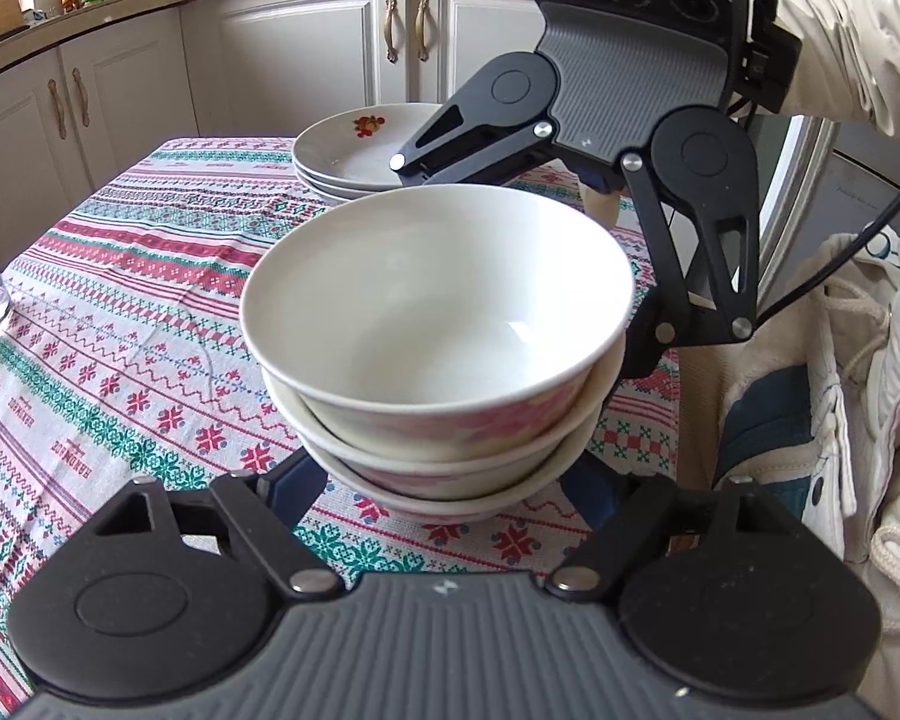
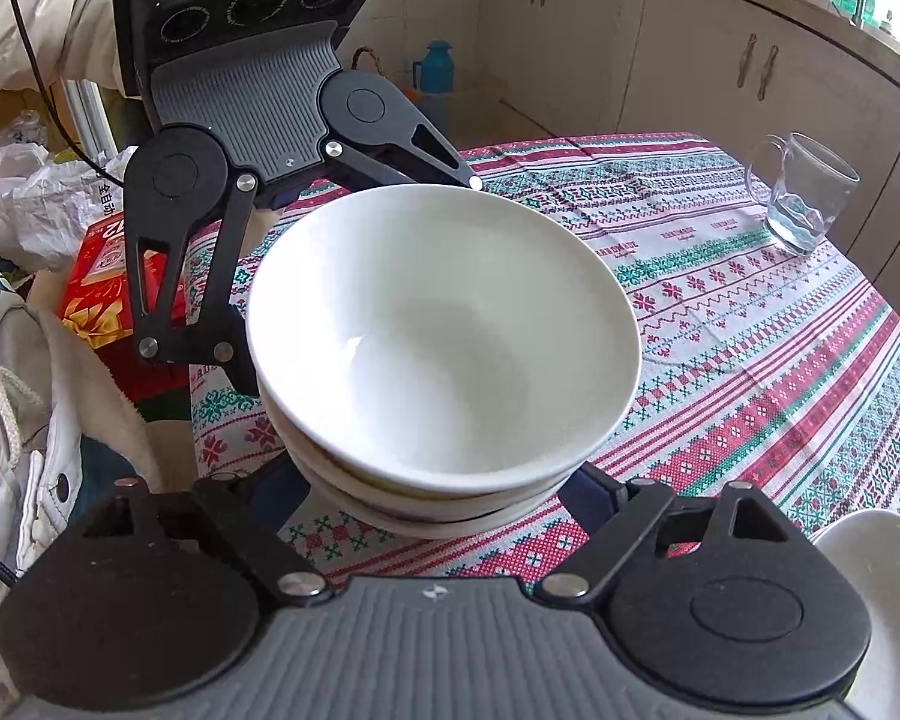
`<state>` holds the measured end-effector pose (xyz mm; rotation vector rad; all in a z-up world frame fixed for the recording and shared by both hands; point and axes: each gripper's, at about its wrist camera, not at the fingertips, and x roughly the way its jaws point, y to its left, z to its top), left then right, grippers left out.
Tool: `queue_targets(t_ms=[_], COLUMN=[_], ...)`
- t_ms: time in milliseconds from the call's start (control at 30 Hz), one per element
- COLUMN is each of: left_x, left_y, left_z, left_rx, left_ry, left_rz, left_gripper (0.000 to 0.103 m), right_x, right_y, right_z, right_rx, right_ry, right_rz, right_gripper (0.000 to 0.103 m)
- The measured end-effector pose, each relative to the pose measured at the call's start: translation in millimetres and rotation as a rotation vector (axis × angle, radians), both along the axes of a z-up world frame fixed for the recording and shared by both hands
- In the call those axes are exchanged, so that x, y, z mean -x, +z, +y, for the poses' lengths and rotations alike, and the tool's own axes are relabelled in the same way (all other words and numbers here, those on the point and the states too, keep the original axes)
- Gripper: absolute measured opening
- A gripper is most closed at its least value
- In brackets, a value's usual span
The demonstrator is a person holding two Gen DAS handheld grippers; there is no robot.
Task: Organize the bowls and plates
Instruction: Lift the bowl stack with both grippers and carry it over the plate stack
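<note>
Both grippers are on the stack of 3 white bowls [image 1: 438,324] at once, 1 from each side, over the patterned tablecloth [image 1: 120,312]. In the left wrist view, nearest the lens, the left gripper [image 1: 444,480] has its 2 fingers spread wide around the bottom bowl; whether the tips actually press the ceramic is hidden under the rim, so I cannot tell if it is clamped. Across the stack, the right gripper [image 1: 570,276] mirrors it, fingers splayed around the far side, and contact is hidden there too.

By my reading, this is the bowl-stacking step: the bowls are nested, and the stack is being cradled for a two-handed move. The top bowl looks slightly tilted in its nest. The next move calls for even pressure from both sides and a level lift, or that bowl could slide.

Farther off, the stacked floral plates [image 1: 354,150] sit at the far table edge. A glass mug [image 2: 804,192] stands well apart, far right in the right wrist view.
</note>
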<state>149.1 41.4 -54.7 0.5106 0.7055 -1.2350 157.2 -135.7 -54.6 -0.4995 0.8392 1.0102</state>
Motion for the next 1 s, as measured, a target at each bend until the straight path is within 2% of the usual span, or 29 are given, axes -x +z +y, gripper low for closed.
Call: queue_targets(t_ms=[533,1000], left_x=[6.9,-6.2], left_y=[9.7,42.7], left_z=[-8.4,-65.8], left_rx=[0.003,0.021], left_ry=[-0.005,-0.055], left_rz=[-0.024,-0.077], left_gripper=[0.084,0.084], right_x=[7.1,9.7], right_y=[6.0,39.9], right_z=[-2.2,-52.5], right_rx=[0.003,-0.014], right_ry=[-0.017,-0.067], right_rz=[0.000,-0.055], right_gripper=[0.091,0.091])
